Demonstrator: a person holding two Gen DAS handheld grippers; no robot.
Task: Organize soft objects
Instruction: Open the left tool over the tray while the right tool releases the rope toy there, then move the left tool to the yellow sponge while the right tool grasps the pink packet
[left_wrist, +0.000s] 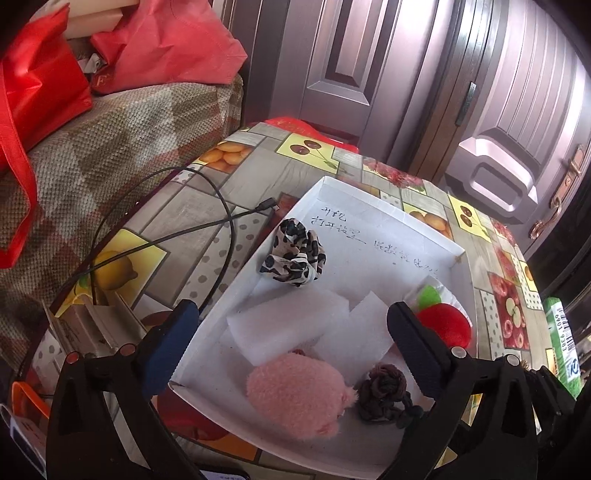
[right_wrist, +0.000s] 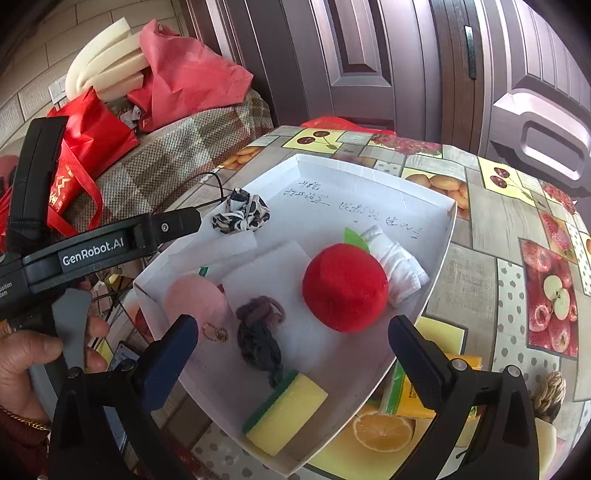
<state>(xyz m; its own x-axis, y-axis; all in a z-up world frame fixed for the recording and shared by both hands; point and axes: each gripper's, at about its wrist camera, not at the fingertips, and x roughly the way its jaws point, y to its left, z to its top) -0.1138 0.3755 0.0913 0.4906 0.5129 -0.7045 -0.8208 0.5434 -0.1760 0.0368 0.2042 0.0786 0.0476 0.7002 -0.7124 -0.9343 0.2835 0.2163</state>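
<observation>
With both claws released wide, left claw (left_wrist: 291, 332) over pink plush (left_wrist: 297, 395) and right claw (right_wrist: 293, 345) over dark hair ties (right_wrist: 258, 332) inside white tray (right_wrist: 436, 258) on worktop (right_wrist: 480, 236), better to lower slowly and clench only soft middle.

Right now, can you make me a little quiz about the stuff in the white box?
1. True or false: the red plush touches the rolled white cloth.
2. Which lies nearest the box's far left corner? A sponge B leopard scrunchie C pink plush
3. Fill in: both the left gripper and the right gripper are ____.

Key: 1 true; 2 B; 3 open
</observation>
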